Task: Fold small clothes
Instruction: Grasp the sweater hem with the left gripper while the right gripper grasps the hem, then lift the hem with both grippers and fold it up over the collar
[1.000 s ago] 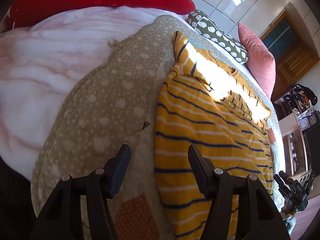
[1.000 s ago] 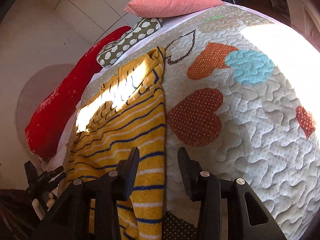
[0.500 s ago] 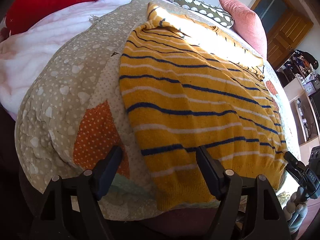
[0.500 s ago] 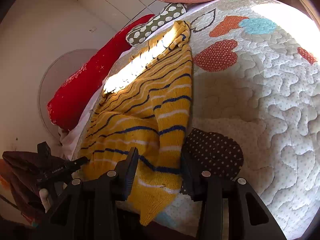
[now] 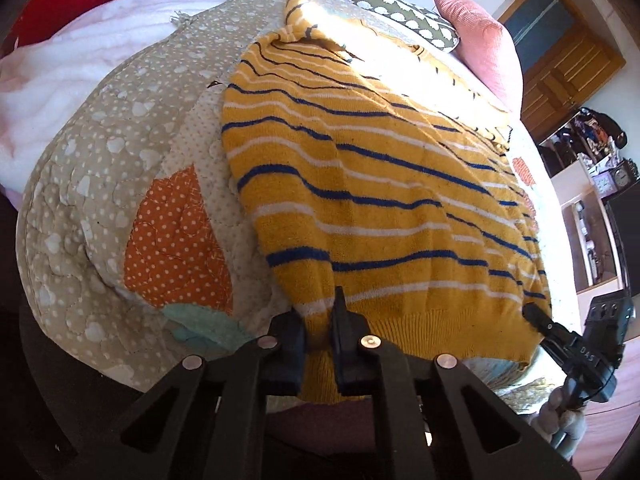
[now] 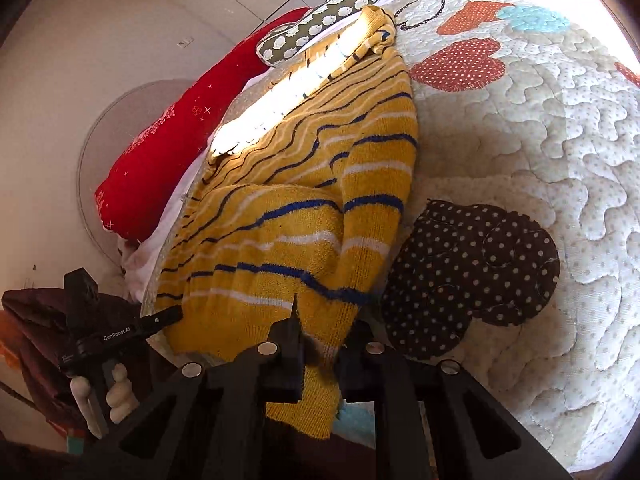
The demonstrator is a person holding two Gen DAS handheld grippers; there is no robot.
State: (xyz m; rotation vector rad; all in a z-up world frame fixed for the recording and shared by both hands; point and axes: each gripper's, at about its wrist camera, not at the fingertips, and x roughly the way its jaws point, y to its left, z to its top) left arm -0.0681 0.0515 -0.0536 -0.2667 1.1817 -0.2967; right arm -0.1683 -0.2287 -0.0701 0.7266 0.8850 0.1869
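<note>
A yellow knit sweater (image 5: 384, 184) with blue and white stripes lies spread on the quilted bed, its ribbed hem at the near edge. My left gripper (image 5: 318, 336) is shut on the hem's left corner. My right gripper (image 6: 320, 344) is shut on the hem's right corner (image 6: 316, 364), which hangs over the bed edge. The sweater also shows in the right wrist view (image 6: 296, 208), with a raised fold running up from the grip. Each gripper appears in the other's view: the right one (image 5: 568, 340) and the left one (image 6: 116, 332).
The quilt (image 6: 520, 152) has heart patches. A pink cushion (image 5: 480, 48), a spotted cushion (image 5: 392, 12) and a red bolster (image 6: 180, 132) lie at the bed's far end. A white blanket (image 5: 60, 80) lies left. Shelves (image 5: 592, 184) stand right.
Both grippers have drawn back to the near bed edge and closed from open onto the sweater's hem corners.
</note>
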